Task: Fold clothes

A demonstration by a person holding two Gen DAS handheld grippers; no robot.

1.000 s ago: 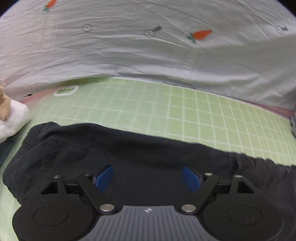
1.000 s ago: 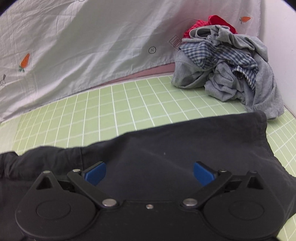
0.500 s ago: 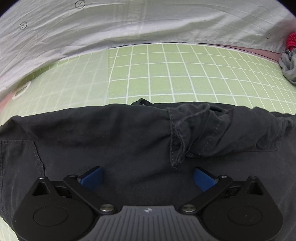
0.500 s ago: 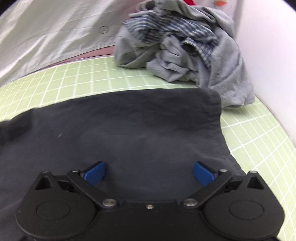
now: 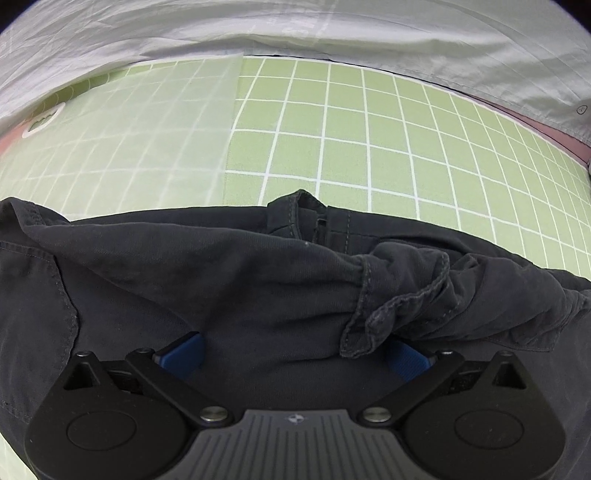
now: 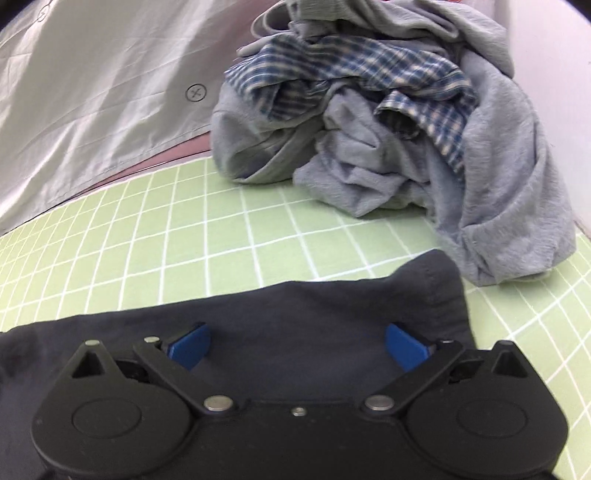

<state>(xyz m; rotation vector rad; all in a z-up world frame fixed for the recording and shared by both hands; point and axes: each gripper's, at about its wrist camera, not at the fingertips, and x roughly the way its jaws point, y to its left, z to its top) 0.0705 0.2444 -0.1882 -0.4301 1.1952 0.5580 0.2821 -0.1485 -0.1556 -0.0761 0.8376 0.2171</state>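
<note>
A dark grey pair of trousers point(image 5: 207, 280) lies across the green grid mat point(image 5: 369, 147). In the left wrist view its waistband and fly show at the far edge and a rumpled hem fold point(image 5: 399, 295) lies to the right. My left gripper point(image 5: 293, 356) hangs over the cloth with its blue pads wide apart and nothing pinched between them; the fold partly covers the right pad. In the right wrist view my right gripper point(image 6: 297, 345) stands open above the trousers' end point(image 6: 332, 314), close to its far right corner.
A heap of clothes point(image 6: 406, 122), grey garments with a blue checked shirt, sits on the mat point(image 6: 184, 240) just beyond the trousers' corner. A pale grey sheet point(image 5: 295, 33) runs along the mat's far side. A white wall stands at the right.
The left gripper's pads opened wider and it sank closer over the trousers, shifting right to the waistband and rumpled fold. The right gripper moved right along the trousers to the end near the heap.
</note>
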